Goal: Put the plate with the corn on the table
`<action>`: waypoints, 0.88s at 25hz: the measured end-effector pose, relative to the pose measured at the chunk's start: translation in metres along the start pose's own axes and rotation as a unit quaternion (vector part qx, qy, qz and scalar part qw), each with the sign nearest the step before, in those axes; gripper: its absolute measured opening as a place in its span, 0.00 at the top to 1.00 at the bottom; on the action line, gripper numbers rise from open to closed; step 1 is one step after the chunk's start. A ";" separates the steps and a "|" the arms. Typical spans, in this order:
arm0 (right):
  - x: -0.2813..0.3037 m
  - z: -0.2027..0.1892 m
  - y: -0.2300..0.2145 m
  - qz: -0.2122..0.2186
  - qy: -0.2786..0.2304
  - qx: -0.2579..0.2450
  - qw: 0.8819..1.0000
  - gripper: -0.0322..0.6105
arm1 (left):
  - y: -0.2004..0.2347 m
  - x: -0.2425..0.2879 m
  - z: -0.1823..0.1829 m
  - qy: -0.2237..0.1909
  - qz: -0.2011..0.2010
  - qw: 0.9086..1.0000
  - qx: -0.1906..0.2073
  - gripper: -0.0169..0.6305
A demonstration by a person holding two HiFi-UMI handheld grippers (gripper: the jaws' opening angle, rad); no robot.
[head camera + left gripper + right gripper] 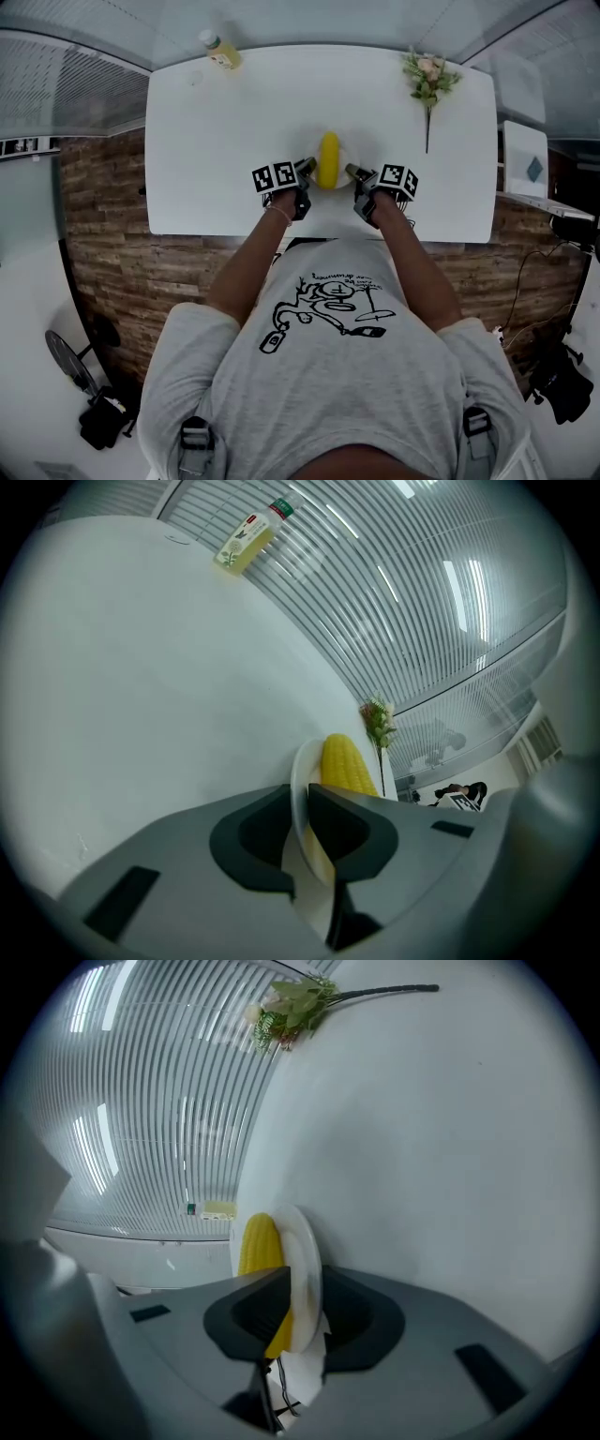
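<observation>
A yellow corn cob (329,159) lies on a small white plate (348,153) near the front edge of the white table (225,122). My left gripper (309,167) holds the plate's left rim and my right gripper (351,171) holds its right rim. In the left gripper view the plate's thin rim (298,780) fills the space between the jaws of the left gripper (300,803), with the corn (345,766) just beyond. In the right gripper view the plate (305,1251) sits between the jaws of the right gripper (305,1288), corn (258,1241) behind. Whether the plate rests on the tabletop I cannot tell.
A bottle of yellow drink (221,52) lies at the table's far left corner. A flower sprig with a long stem (428,80) lies at the far right. The person stands against the front edge, both forearms reaching over it. A white box (523,155) stands to the right.
</observation>
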State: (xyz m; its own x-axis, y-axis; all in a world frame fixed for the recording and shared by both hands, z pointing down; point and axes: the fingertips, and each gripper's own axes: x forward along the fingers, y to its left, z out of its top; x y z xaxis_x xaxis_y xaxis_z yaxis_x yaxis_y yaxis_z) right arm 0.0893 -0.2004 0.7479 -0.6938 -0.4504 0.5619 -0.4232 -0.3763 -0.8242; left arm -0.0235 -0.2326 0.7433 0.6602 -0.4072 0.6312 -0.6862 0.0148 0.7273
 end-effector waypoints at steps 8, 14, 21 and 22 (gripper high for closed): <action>-0.014 0.002 -0.013 -0.024 -0.007 -0.012 1.000 0.85 | 0.002 -0.001 0.001 -0.001 0.014 1.000 0.014 0.87; -0.012 0.002 -0.017 -0.030 -0.013 -0.011 0.999 0.89 | -0.003 -0.001 0.000 0.011 0.018 0.999 0.029 0.86; -0.012 0.005 -0.016 -0.031 -0.021 -0.021 0.999 0.90 | -0.004 -0.004 0.002 0.007 0.021 0.999 0.029 0.77; -0.012 0.005 -0.016 -0.032 -0.021 -0.024 0.999 0.90 | -0.002 -0.005 0.003 0.005 0.022 0.999 0.029 0.77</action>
State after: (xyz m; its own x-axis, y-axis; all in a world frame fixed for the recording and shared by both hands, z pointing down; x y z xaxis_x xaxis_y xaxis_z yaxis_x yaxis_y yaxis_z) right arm 0.1072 -0.1932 0.7547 -0.6399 -0.4616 0.6144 -0.4929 -0.3669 -0.7889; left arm -0.0264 -0.2334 0.7374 0.6322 -0.3976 0.6650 -0.7309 -0.0214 0.6821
